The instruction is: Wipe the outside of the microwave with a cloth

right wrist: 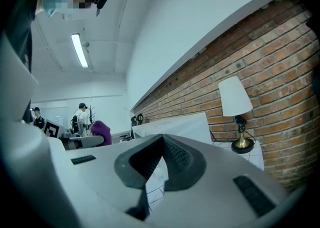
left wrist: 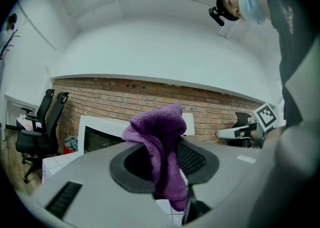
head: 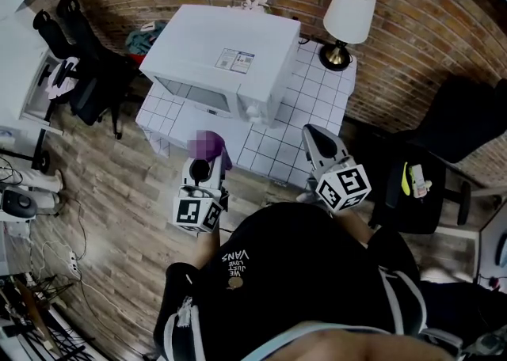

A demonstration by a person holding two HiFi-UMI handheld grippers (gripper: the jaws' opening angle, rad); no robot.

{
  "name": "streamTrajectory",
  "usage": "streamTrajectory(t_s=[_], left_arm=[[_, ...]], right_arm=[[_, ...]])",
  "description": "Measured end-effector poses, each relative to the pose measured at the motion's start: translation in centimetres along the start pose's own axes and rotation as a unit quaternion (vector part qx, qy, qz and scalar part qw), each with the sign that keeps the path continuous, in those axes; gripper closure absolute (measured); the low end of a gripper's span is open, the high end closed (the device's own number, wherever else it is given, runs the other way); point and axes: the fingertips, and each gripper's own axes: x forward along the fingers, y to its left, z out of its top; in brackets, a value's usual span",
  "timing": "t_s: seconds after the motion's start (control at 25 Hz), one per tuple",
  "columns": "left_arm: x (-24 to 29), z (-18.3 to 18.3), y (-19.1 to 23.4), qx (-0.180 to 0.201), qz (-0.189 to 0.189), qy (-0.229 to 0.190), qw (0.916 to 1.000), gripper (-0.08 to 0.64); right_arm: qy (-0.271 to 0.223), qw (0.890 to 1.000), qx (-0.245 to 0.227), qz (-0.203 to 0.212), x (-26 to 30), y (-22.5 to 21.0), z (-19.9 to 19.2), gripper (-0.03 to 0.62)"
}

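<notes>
Purple cloth point(left wrist: 161, 139): pinched between the left gripper's jaws, bunched above the tips and trailing down below them; held short of the microwave's front, apart from it.
Left gripper point(head: 204, 168): jaws clamped on the cloth, marker cube toward the person, poised over the near edge of the table.
Right gripper point(right wrist: 161, 144): jaws pressed together at the tips with nothing between them; raised over the table's near right part, just off the microwave's right front corner, not touching it.
Microwave point(head: 222, 55): white, standing on the table, dark door window toward the person, small printed label on top.
Table point(head: 317, 94): white square tiles with dark grout, set against the brick wall; bare tiles to the right of the microwave.
Lamp point(head: 347, 19): white shade on a brass-coloured base, upright on the table's back right corner, well apart from both grippers.
Brick wall point(head: 412, 27): red-brown, behind the table and lamp.
Office chairs point(head: 79, 58): two, black, side by side to the left of the table.
Chair at right point(head: 444, 153): black, near the right gripper's side, a yellow-green item lying on it.
Floor point(head: 119, 217): wood-look planks.
Person point(head: 309, 272): black top, seen from above, one gripper in each hand.
</notes>
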Motion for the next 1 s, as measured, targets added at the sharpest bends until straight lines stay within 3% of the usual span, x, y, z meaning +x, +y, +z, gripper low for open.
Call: streamTrajectory(t_s=[0.28, 1.0], left_arm=[[0.4, 0.2, 0.0, -0.003, 0.010, -0.004, 0.9999, 0.428], [0.5, -1.4, -1.1, -0.026, -0.009, 0.009, 0.9996, 0.428]], right_arm=[[0.006, 1.000, -0.007, -0.003, 0.4, -0.5, -0.2, 0.595], [0.008, 1.000, -0.012, -0.005, -0.1, -0.4, -0.3, 0.595]])
